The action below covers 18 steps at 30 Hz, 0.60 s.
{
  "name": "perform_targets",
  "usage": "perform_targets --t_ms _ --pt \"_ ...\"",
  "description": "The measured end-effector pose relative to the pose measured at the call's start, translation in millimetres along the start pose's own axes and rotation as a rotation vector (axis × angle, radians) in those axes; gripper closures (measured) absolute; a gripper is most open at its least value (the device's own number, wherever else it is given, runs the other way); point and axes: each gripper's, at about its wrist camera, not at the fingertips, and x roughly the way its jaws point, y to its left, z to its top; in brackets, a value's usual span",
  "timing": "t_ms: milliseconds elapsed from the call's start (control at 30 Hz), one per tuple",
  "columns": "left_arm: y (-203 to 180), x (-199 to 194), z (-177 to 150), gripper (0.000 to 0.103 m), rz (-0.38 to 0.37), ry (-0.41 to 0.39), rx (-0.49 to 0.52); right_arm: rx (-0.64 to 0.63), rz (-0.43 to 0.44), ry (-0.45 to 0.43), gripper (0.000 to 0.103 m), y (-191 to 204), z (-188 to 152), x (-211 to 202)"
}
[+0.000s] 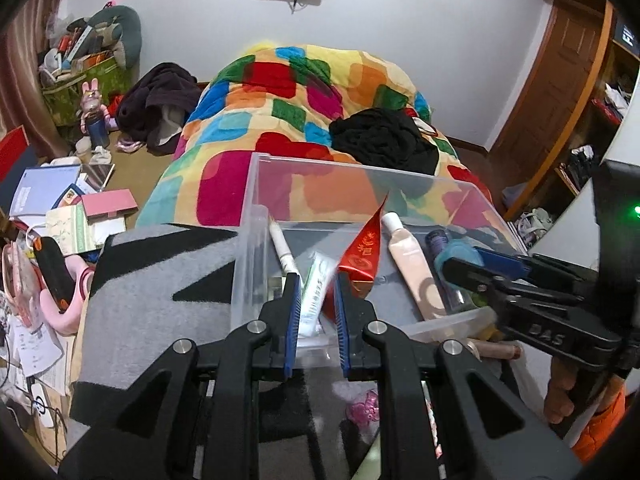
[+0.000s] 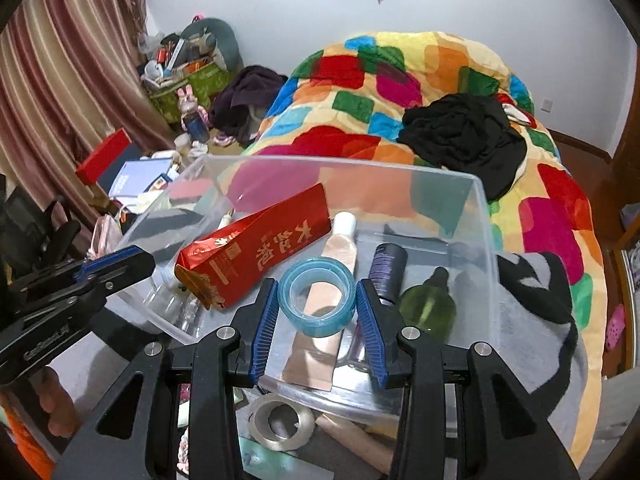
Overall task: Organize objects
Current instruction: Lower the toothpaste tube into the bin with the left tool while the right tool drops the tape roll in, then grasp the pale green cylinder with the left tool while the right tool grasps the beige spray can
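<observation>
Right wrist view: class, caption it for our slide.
Right tongs straddle a blue tape roll above a clear bin of toiletries.
</observation>
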Motion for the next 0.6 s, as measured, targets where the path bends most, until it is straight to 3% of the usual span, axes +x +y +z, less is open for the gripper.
perform_targets --t_ms 100,167,267,367,600 --pt "-6.9 -3.8 -1.0 0.088 -0.007 0.003 0.028 0.007 0.018 0.02 0.066 -0.6 -1.3 1.2" --pt "-12.6 -7.8 -2.5 0.086 -0.009 0.001 0.048 0.008 0.022 0.021 0.057 -0.5 -2.1 -0.8" --pt "-20.0 -15.0 -5.6 0.071 -0.013 -0.008 0.069 0.001 0.006 -0.01 0.044 0.9 -4.7 -11.5" --pt "-25.2 -23.1 -11.5 0.061 -0.015 -0.019 0.087 -0.017 -0.007 -0.041 0.042 2.2 -7.0 -25.7" --pt "-33.8 -32.9 -35.0 0.055 -0.035 0.016 0.129 -0.046 -0.039 -0.089 0.037 -6.2 -31.1 -58.7"
